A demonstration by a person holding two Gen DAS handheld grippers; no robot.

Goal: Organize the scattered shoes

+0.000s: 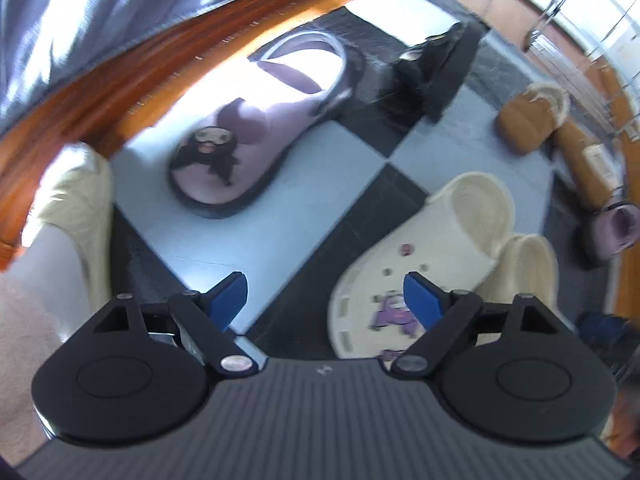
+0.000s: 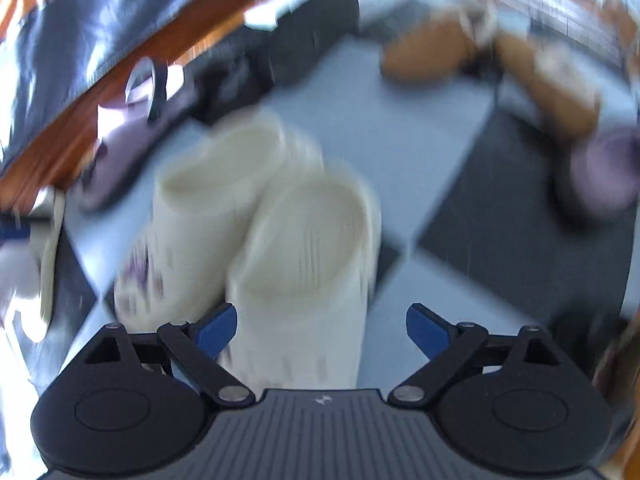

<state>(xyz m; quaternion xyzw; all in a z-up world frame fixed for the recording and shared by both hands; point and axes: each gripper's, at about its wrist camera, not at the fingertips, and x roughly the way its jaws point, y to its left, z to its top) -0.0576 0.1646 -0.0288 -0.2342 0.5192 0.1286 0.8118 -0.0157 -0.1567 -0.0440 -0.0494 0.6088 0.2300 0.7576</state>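
My left gripper (image 1: 325, 300) is open and empty above the checkered floor mat (image 1: 280, 240). A cream clog with purple charms (image 1: 420, 264) lies just to its right, its pair (image 1: 528, 276) beside it. A lilac slipper with a dark figure (image 1: 248, 136) lies ahead, a black shoe (image 1: 436, 76) beyond. My right gripper (image 2: 322, 332) is open, its fingers on either side of the nearer cream clog (image 2: 308, 264), not closed on it. The other cream clog (image 2: 192, 216) lies to its left. The right wrist view is blurred.
Brown fuzzy slippers (image 1: 528, 120) and a second lilac slipper (image 1: 612, 228) lie at the right. They show blurred in the right wrist view: brown slippers (image 2: 432, 52), lilac slipper (image 2: 600, 168). A wooden edge (image 1: 120, 76) and grey fabric (image 1: 80, 8) border the left. A pale shoe (image 1: 76, 208) lies at the far left.
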